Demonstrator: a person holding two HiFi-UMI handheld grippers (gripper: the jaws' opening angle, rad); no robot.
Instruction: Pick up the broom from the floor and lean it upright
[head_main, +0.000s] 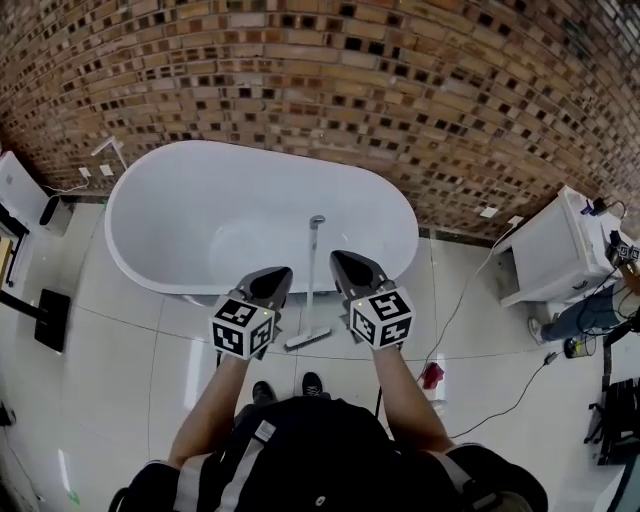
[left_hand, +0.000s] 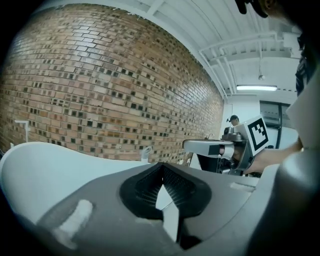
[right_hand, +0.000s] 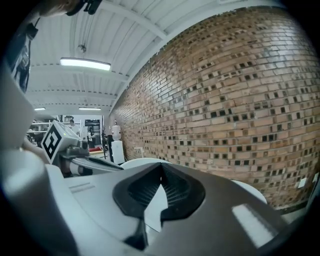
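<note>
Broom (head_main: 311, 290) is standing close to upright, its brush head resting on the floor (head_main: 120, 350) just ahead of the person's shoes (head_main: 312, 384) and its handle leaning on the rim of the white bathtub (head_main: 130, 200), with the tip showing over the basin. Its long axis is running straight away from the person, up through the gap between the two tongs. Neither one is touching it, and each is sitting about equally near the handle. The left gripper (head_main: 282, 272) is holding its jaws together on nothing, and the right gripper (head_main: 338, 258) is doing the same, both pointing toward the brick wall (head_main: 400, 100). By my judgement the leaning step is looking done. Any correction would be calling for a reach inward and down to the handle.
</note>
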